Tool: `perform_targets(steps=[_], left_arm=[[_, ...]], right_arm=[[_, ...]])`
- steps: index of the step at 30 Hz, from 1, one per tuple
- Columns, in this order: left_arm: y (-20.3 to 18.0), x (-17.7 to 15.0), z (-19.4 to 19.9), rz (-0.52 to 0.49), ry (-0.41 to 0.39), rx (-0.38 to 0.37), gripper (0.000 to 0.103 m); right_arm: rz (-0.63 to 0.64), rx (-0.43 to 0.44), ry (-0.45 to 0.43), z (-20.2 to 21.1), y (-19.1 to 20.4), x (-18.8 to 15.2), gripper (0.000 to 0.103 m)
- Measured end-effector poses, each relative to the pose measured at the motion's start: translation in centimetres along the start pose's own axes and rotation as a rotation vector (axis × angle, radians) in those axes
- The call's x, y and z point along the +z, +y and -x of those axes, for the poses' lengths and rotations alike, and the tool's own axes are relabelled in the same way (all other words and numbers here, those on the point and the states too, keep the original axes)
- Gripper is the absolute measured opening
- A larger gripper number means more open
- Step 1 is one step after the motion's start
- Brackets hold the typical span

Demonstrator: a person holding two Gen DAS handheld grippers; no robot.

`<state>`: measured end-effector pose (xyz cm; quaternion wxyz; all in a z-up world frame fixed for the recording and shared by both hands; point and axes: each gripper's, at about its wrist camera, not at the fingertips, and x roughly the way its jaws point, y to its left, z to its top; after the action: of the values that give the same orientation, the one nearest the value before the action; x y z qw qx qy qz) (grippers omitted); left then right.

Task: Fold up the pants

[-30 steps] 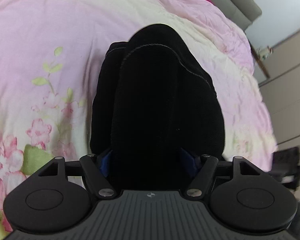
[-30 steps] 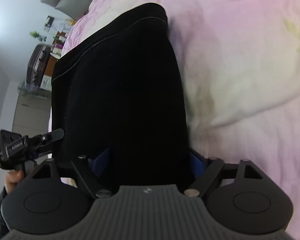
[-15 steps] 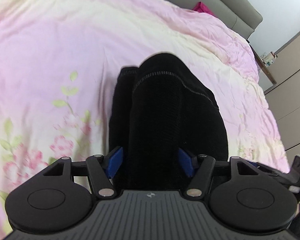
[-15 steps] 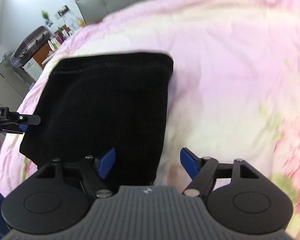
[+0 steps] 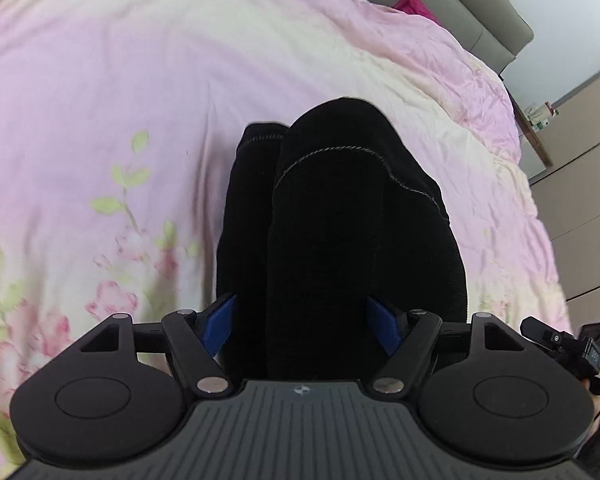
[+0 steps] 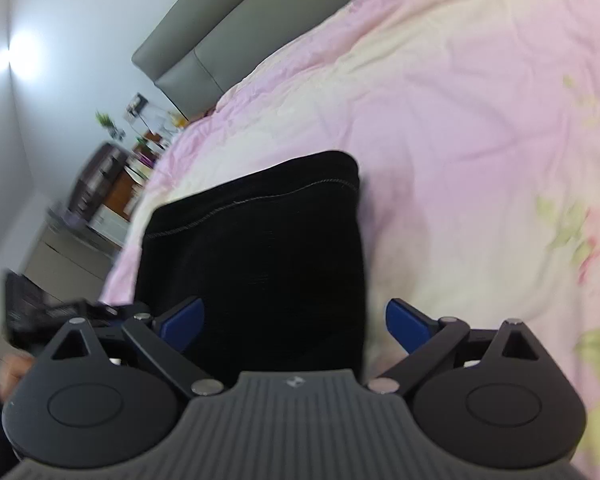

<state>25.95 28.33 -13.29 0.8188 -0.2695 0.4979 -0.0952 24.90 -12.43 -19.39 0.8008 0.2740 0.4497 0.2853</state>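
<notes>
Both cameras now sit further back than a second ago: more of the pink flowered bedcover (image 5: 148, 92) shows around the black pants (image 5: 352, 240), which then filled most of each view. The right tongs (image 6: 294, 322) have just been opening and now stand wide; the right blue pad (image 6: 408, 326) is clear of the cloth over bare bedcover, and the left pad sits at the edge of the fabric without pinching it. The left tongs (image 5: 300, 320) have been opening too, and are wide, with the near end of the pants lying between the blue pads (image 5: 220, 322); whether the pads brush the cloth I cannot tell. The pants lie folded on the bed as a thick dark bundle, layers stacked, a pale stitched hem curving across the top layer, a second edge peeking out beside it.
</notes>
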Motion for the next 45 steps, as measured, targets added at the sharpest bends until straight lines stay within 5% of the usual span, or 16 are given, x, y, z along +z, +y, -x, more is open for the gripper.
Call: perform_targets(steps=[10, 31, 45], left_arm=[[0.3, 0.5, -2.1, -0.050, 0.015, -0.024, 0.103], [4.0, 1.6, -5.9, 0.039, 0.073, -0.209, 0.103], [6.2, 2.1, -8.0, 0.100, 0.123, -0.346, 0.103]], right_arm=[[-0.139, 0.056, 0.019, -0.7, -0.6, 0.9, 0.095], [-0.120, -0.034, 0.171, -9.0, -1.1, 3.9, 0.098], [-0.259, 0.201, 0.237, -13.1, -5.3, 4.5, 0.098]])
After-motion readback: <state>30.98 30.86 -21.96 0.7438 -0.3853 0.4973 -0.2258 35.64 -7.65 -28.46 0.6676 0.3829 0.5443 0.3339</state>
